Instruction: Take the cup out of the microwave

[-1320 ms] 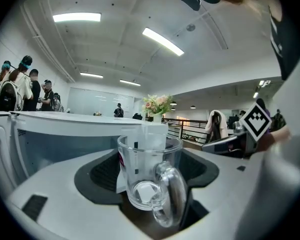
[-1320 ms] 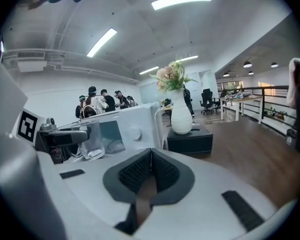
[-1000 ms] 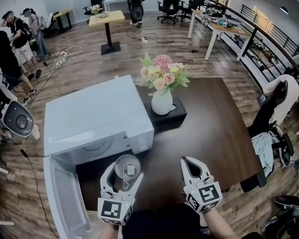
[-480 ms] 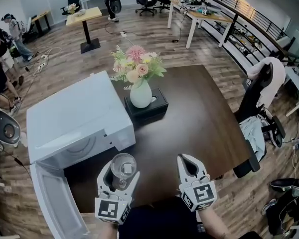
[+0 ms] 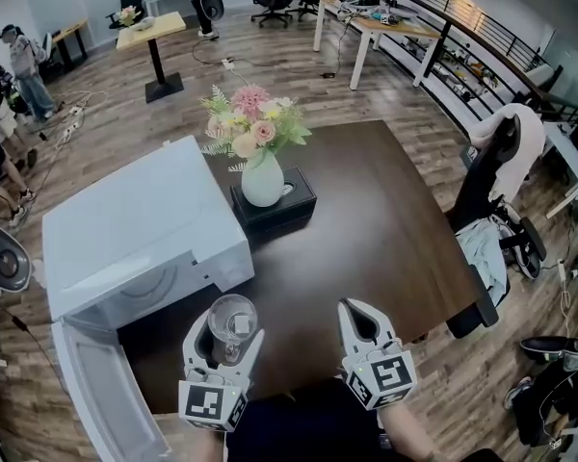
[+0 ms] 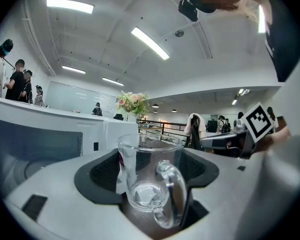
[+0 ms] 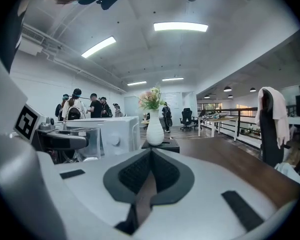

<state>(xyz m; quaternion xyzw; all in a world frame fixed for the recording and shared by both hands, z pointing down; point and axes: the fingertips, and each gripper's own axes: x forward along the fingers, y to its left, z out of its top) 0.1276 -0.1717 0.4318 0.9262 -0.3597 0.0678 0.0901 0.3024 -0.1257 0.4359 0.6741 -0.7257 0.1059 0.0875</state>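
Observation:
A clear glass cup [image 5: 231,317] with a handle sits between the jaws of my left gripper [image 5: 225,330], which is shut on it. It hangs over the dark table just outside the open front of the white microwave [image 5: 135,227]. In the left gripper view the cup [image 6: 149,180] stands upright with its handle toward the camera, and the microwave [image 6: 50,136] lies to the left. My right gripper [image 5: 359,308] is to the right of the cup, over the table, shut and empty. In its own view the jaws [image 7: 149,159] meet with nothing between them.
The microwave door [image 5: 106,393] hangs open at the lower left. A white vase of flowers [image 5: 261,177] stands on a black box [image 5: 281,210] right of the microwave. The brown table [image 5: 385,219] extends right to its edge; office chairs, desks and people stand beyond.
The head view has swung, so microwave and vase sit further left in the picture. The left gripper keeps the cup, a little closer to the person. The right gripper stays shut.

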